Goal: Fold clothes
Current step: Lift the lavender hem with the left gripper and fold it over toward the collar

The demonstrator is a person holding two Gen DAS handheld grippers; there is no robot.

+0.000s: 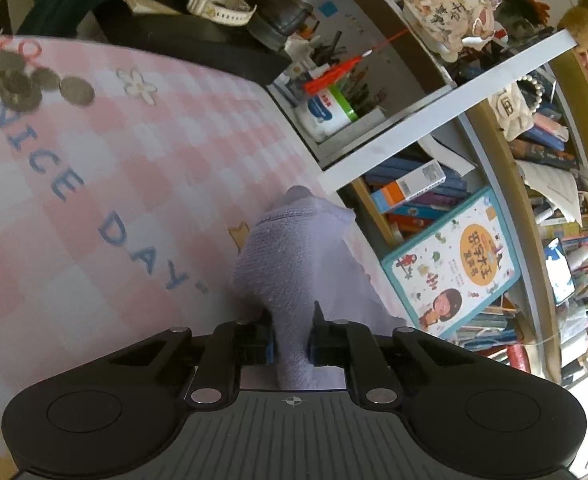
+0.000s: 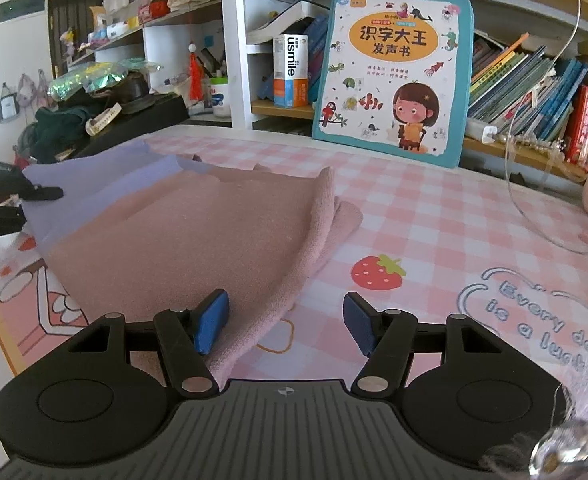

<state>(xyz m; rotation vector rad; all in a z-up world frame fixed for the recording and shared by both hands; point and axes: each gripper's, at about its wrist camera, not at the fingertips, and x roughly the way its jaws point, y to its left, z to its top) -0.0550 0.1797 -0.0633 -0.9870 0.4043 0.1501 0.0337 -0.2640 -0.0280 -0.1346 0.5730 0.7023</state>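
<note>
Behind the pink checked tablecloth (image 2: 434, 208) stand crowded bookshelves (image 2: 534, 80).

One towel (image 2: 182, 232), two claws (image 1: 292, 344) (image 2: 286, 322), one picture book (image 2: 394, 76).

The towel (image 2: 182, 236) is soft, nappy terry cloth, matt pink and lavender. The counter (image 2: 434, 216) wears a smooth printed checked cover. Each claw (image 2: 286, 320) is matt black plastic with rough blue pads (image 2: 214, 320).

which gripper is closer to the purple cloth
Left. The left gripper is clamped on the purple cloth; the right gripper hangs open over the pink towel, short of it.
</note>
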